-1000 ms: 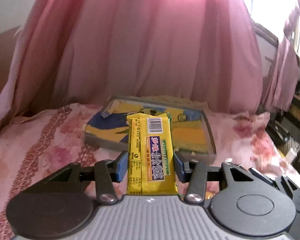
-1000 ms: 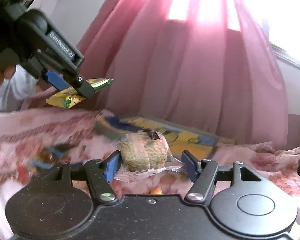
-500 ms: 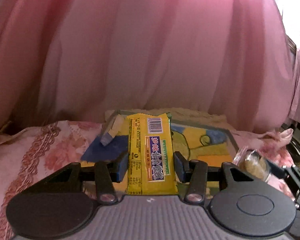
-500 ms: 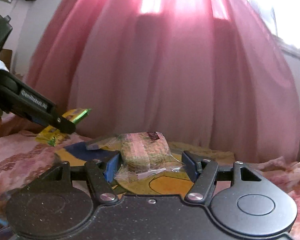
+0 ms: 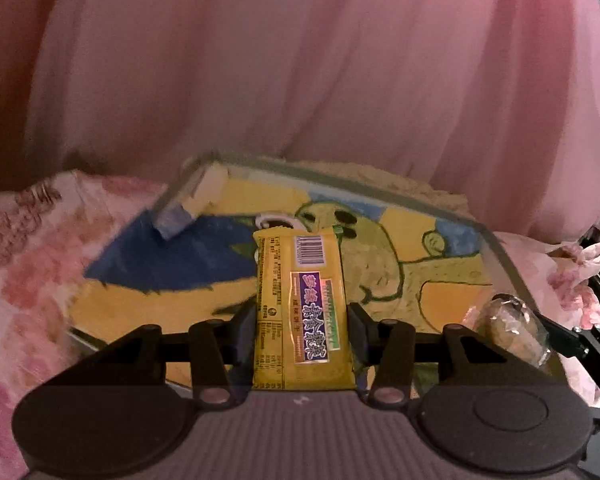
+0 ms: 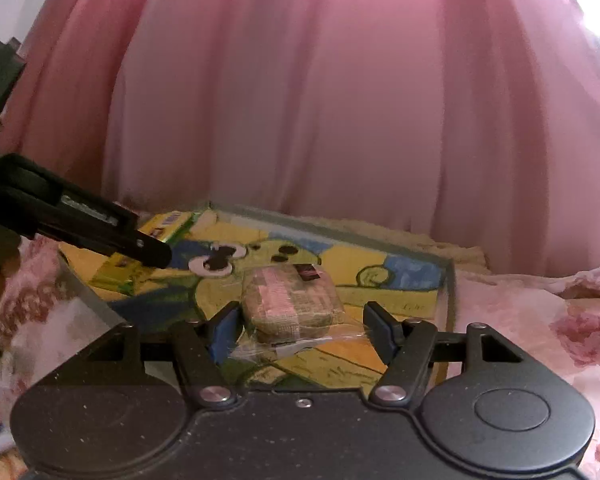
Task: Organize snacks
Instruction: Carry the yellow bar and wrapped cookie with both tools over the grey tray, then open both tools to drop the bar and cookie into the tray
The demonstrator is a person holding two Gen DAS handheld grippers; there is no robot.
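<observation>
My left gripper [image 5: 302, 316] is clamped on the yellow snack bar [image 5: 302, 308]; the bar's long axis runs straight ahead along my fingers, out over the tray [image 5: 496, 248]. My right gripper [image 6: 298, 320] pinches the clear wrapper of the wrapped biscuit [image 6: 290, 304], also above the tray's painted floor, toward its near right side. The left one hangs over the tray's left half, so each has its own landing spot, I judge. The tray's raised rim lies beyond both loads, with the pink curtain [image 6: 300, 100] close behind it. The floor below looks bare, with enough open room for lowering both without crossing.
</observation>
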